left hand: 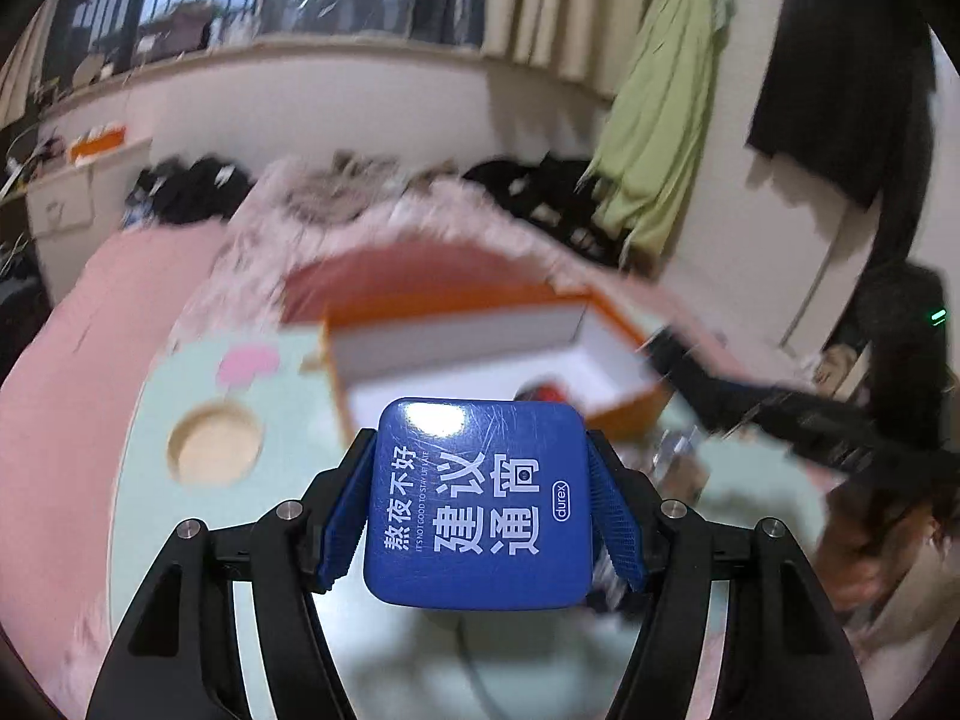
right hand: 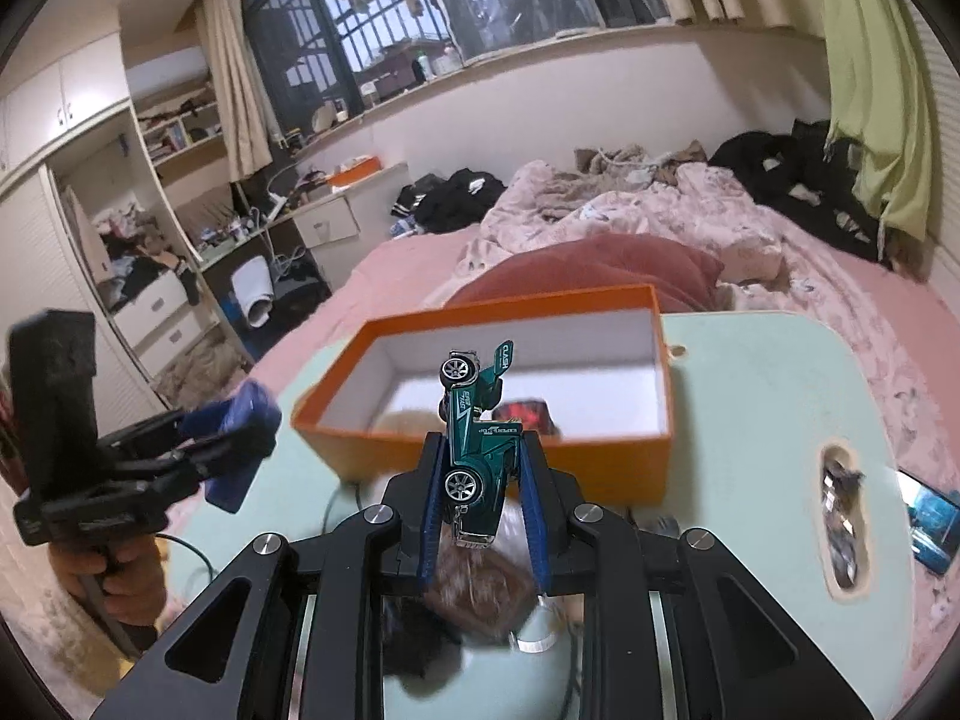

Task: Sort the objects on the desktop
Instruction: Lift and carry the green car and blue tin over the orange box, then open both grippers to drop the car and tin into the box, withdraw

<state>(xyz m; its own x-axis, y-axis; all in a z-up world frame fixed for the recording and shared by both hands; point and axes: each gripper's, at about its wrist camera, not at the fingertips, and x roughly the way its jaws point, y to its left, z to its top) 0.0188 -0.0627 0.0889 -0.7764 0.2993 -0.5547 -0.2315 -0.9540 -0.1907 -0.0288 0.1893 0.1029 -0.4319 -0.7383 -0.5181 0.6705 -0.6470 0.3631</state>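
Both grippers holding items near the orange box.

Blue square tin [left hand: 480, 501] is sitting clamped in the left gripper [left hand: 483, 504]; green toy car [right hand: 477, 444] is standing nose-up, gripped by the right gripper [right hand: 483, 501], both before the open orange box [right hand: 600, 462] on the pale green table [right hand: 750, 396].

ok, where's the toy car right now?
In the right wrist view the green toy car sits centre frame, clamped nose-down between the right gripper jaws, held in front of the open orange box on the pale green table.

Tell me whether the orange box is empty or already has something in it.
Not empty. The lidless orange box holds a red-and-black item on its white floor; what it is cannot be told.
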